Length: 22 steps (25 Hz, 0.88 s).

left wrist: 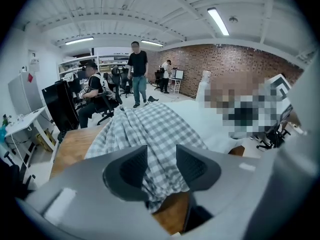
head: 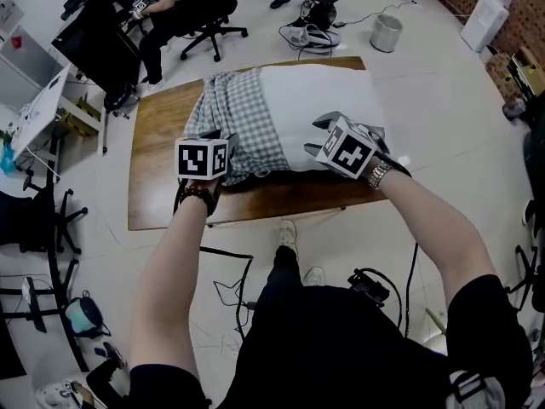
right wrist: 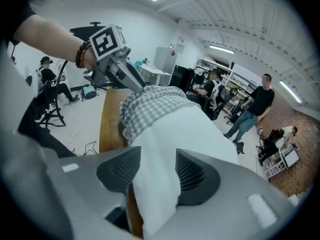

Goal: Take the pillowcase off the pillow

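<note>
A white pillow (head: 324, 100) lies on a wooden table (head: 162, 126). Its grey-checked pillowcase (head: 238, 122) is bunched over the pillow's left half. My left gripper (head: 218, 143) sits at the near left edge of that cloth. In the left gripper view the checked pillowcase (left wrist: 150, 126) fills the gap between the jaws of the left gripper (left wrist: 161, 166), which is shut on it. My right gripper (head: 317, 135) is at the pillow's near bare side. In the right gripper view a white pillow corner (right wrist: 155, 184) is pinched in the right gripper (right wrist: 157, 171), with the left gripper (right wrist: 137, 85) ahead on the checked cloth.
The table's near edge (head: 281, 203) is just below both grippers. Beyond the far side are office chairs with a seated person (head: 157, 7), a standing person (left wrist: 137, 69), a white bin (head: 386, 32) and floor cables (head: 311, 37). A desk (head: 38, 100) stands at the left.
</note>
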### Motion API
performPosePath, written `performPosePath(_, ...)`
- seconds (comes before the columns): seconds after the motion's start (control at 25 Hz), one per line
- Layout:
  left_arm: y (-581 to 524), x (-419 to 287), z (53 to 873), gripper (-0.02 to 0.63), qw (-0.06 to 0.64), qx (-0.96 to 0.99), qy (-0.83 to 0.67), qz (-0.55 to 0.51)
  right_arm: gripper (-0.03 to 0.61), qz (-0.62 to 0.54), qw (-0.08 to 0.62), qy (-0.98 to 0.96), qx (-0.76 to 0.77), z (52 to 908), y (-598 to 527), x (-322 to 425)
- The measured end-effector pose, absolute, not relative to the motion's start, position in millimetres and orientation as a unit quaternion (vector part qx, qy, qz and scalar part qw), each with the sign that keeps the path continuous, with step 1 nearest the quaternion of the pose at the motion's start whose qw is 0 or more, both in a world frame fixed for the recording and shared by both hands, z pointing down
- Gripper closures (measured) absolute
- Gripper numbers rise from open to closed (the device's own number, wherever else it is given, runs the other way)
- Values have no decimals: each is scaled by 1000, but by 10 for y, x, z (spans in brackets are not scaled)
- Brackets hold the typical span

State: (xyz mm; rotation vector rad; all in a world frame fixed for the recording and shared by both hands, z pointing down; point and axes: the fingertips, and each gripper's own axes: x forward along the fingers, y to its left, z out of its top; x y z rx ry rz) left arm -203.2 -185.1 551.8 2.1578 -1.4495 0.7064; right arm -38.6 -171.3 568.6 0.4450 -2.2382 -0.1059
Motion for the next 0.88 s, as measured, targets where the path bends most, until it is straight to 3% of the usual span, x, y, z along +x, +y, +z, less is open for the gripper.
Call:
performPosePath(0.52,-1458,-1961,6029,360,245,756,-570,211,258,-156,446,-859,196,6125,-1517,-580)
performPosePath(0.88,-1420,-1998,6507,345,285,731,-595,174,239,-212,466,-830,222,6468,-1631,-664)
